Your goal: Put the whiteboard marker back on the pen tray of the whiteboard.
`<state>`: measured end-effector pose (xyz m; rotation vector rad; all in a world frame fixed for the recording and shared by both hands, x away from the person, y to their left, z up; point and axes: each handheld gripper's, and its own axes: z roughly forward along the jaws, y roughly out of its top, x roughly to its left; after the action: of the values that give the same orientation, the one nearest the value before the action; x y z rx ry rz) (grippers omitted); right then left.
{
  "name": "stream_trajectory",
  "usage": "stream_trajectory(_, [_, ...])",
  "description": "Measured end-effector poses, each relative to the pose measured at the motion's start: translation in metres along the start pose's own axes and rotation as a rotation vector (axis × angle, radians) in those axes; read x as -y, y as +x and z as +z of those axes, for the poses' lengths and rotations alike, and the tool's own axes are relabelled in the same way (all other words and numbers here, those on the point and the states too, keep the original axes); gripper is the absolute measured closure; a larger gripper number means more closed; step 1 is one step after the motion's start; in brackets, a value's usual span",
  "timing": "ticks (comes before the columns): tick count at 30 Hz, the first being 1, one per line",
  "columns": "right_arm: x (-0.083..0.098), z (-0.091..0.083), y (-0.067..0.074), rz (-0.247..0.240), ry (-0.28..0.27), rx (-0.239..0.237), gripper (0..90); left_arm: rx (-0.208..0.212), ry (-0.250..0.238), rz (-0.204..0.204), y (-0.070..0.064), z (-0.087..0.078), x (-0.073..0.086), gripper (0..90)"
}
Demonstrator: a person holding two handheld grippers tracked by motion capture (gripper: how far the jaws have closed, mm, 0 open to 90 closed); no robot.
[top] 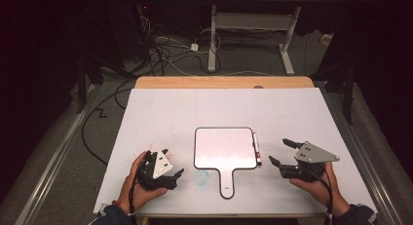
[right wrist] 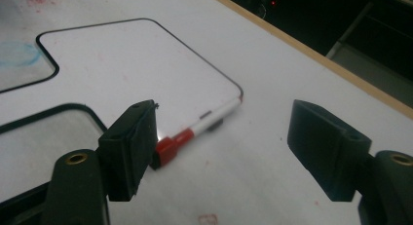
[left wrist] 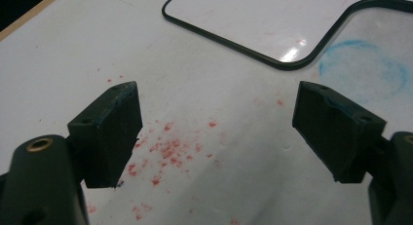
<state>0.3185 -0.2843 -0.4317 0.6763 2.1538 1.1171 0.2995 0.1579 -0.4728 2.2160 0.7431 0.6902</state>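
High view: marker [top: 256,148] lies along whiteboard paddle's [top: 224,148] right edge, right gripper [top: 281,152] just beside it, left gripper [top: 170,162] parked; left gripper view: jaws wide, empty; right gripper view: jaws wide, red-capped marker [right wrist: 195,131] uncaught, so centre it before closing.
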Motion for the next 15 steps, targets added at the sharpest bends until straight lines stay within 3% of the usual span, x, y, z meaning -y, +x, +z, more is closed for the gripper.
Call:
stream_trajectory(6, [0.020, -0.009, 0.006, 0.028, 0.005, -0.002, 24.9, 0.001, -0.011, 0.014, -0.002, -0.002, -0.001, 17.8])
stream_trajectory(15, [0.021, -0.014, 0.015, 0.001, -0.001, 0.012, 24.9, 0.023, -0.016, 0.042, -0.006, -0.002, -0.003, 17.8])
